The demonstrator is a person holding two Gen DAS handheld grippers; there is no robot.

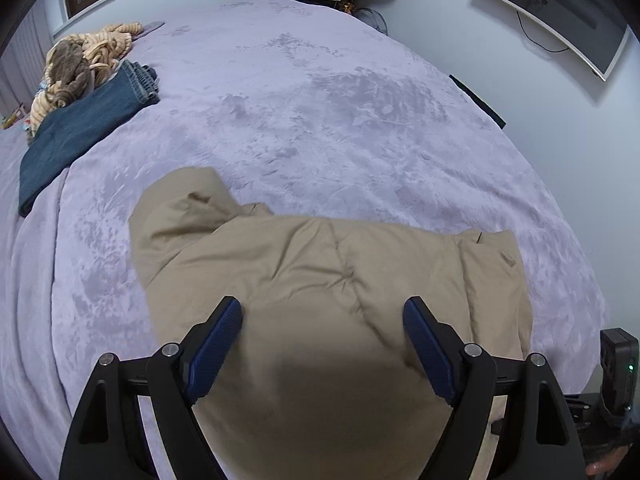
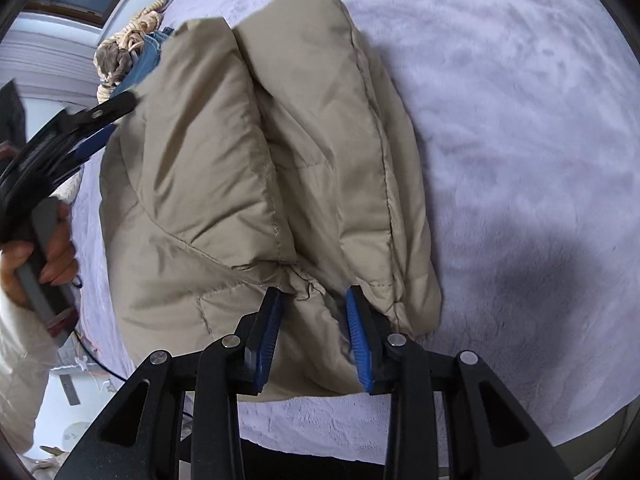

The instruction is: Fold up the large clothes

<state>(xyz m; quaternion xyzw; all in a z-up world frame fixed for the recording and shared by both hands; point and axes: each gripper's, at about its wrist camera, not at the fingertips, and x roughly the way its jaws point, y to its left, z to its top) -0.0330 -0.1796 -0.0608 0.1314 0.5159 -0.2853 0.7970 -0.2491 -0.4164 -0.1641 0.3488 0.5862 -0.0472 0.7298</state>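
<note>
- Right gripper (image 2: pixel 314 300): blue-padded fingers (image 2: pixel 358 328) spread partly, a bunched fold of the puffy beige quilted jacket (image 2: pixel 256 168) between the pads, not clearly pinched; grasp cannot be told.
- Left gripper (image 1: pixel 322 312): blue-padded fingers (image 1: pixel 218 340) spread wide above the jacket's near part, nothing clamped.
- Same left gripper seen from the right wrist view just beside the jacket's left edge, with the person's hand (image 2: pixel 48 248) round its grey handle.
- Jacket folded into a thick bundle, lying on the lilac plush bed cover (image 1: pixel 320 112), near its closer edge.
- Well beyond the jacket, to its far left: folded dark blue jeans (image 1: pixel 80 128) touching a heap of tan and brown knitted clothing (image 1: pixel 80 64).
- On the wall far right of the jacket: flat dark screen (image 1: pixel 556 12).
</note>
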